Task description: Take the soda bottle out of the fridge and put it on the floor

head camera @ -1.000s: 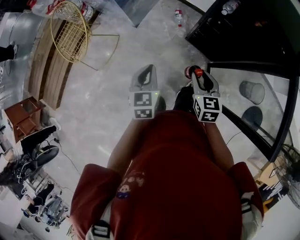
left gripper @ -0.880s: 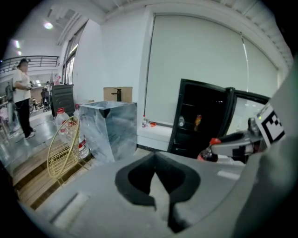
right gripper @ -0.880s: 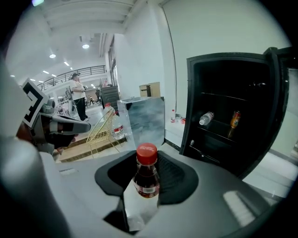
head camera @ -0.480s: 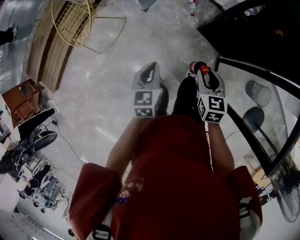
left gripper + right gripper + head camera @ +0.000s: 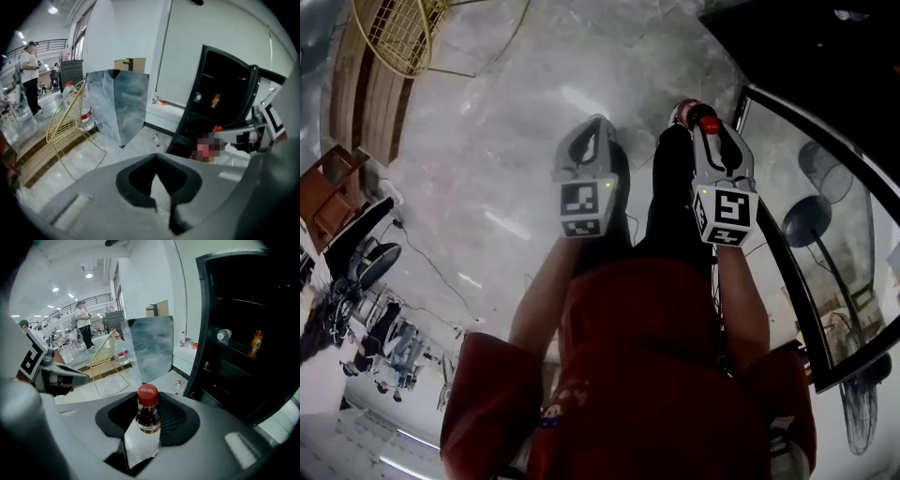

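Observation:
The soda bottle [image 5: 148,418], clear with dark drink and a red cap [image 5: 705,119], stands upright between the pads of my right gripper [image 5: 701,129], which is shut on its neck. It is held out in the air above the pale floor, left of the black fridge [image 5: 243,357] whose door stands open. My left gripper [image 5: 598,131] hangs beside it to the left, its jaws [image 5: 157,171] shut with nothing in them. Inside the fridge a clear bottle [image 5: 224,335] lies on a shelf and an orange bottle [image 5: 256,343] stands near it.
The fridge's glass door [image 5: 825,234] swings out at my right. A yellow wire chair [image 5: 63,124] and a silvery panel [image 5: 117,105] stand ahead to the left. A small bottle [image 5: 155,137] lies on the floor by the fridge. A person [image 5: 30,75] stands far left.
The head view has tipped further down, so the fridge and wire chair slid toward the top edge. Both grippers keep their places side by side; the right one still holds the bottle.

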### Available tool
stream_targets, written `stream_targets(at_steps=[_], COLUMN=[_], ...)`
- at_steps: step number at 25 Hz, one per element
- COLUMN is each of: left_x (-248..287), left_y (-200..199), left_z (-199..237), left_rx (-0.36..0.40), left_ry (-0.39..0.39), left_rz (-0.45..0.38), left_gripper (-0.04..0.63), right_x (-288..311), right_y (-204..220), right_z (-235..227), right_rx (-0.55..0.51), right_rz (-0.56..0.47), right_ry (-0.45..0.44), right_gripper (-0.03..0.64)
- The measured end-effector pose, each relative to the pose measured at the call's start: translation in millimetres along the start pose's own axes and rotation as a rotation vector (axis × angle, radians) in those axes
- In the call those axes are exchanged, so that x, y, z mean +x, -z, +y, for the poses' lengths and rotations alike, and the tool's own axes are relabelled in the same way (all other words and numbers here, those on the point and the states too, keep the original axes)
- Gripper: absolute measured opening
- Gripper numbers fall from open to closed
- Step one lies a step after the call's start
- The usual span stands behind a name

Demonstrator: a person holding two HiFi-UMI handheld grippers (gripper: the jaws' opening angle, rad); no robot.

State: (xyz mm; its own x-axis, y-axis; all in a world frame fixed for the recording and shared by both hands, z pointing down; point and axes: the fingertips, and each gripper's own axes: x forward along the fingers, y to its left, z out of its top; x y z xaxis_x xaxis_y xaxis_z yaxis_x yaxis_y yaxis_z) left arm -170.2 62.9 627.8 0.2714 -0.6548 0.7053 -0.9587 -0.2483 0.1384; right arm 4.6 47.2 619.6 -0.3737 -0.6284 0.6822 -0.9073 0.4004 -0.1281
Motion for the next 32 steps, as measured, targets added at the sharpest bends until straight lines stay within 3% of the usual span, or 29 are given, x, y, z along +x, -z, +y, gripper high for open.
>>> stream_targets(at_steps=[6, 10, 20, 26, 32], left_x=[58, 96, 191, 248, 302], left_y=[58, 75, 136, 174, 207], left_z=[-2, 3, 23, 22, 7], left_rx=[-0.012, -0.007, -0.06, -0.065, -0.035], left_ry=[0.001, 0.009, -0.017, -0.031, 0.018], left_rz=[0.057, 0.091, 0.082, 0.095, 0.105], left_gripper=[0.0, 0.0, 0.0, 0.0, 0.0], right_x=[53, 88, 180, 228, 278], right_y=[63, 81, 167, 211, 256], right_z=[-18, -31, -55, -73, -95], right_rx=[0.012, -0.007, -0.03, -0.105, -0.097], right_rz=[0.042, 0.061, 0.106, 0.133, 0.175], right_ry=[-0.001, 0.003, 0.007, -0.004, -0.01], right_gripper=[0.132, 0.132, 0.132, 0.132, 0.132])
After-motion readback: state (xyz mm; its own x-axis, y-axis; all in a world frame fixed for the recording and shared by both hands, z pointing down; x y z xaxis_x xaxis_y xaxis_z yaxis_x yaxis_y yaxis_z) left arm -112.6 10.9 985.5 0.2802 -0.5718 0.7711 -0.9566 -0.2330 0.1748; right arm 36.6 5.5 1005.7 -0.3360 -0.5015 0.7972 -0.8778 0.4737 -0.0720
